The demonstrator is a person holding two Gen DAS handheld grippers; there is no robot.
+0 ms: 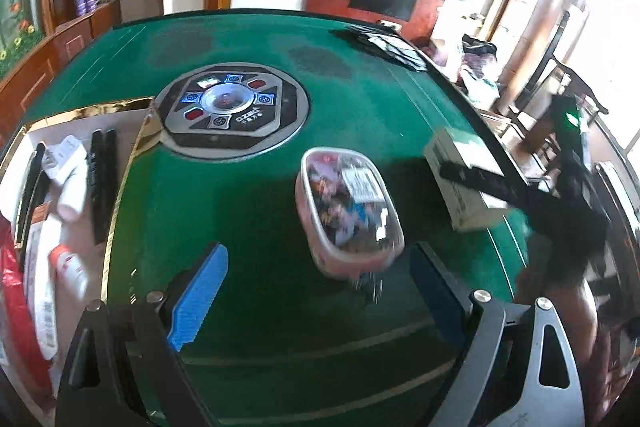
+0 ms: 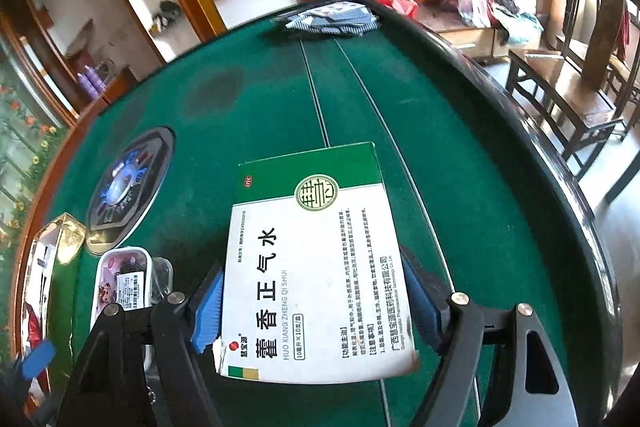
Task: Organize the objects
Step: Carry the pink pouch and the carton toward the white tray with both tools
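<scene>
My left gripper (image 1: 320, 295) is open, its blue pads wide apart, hovering just short of a clear plastic tub (image 1: 348, 211) full of small packets on the green table. The tub also shows in the right wrist view (image 2: 124, 287). My right gripper (image 2: 316, 307) is shut on a white and green medicine box (image 2: 316, 267), pads pressing both long sides. From the left wrist view the box (image 1: 464, 179) and the right gripper (image 1: 520, 195) sit to the right of the tub.
A gold-edged white tray (image 1: 132, 155) at the left holds tubes, black pens and packets. The table's round control panel (image 1: 228, 107) is at the centre. Playing cards (image 2: 332, 17) lie at the far edge. Wooden chairs (image 2: 568, 99) stand right of the table.
</scene>
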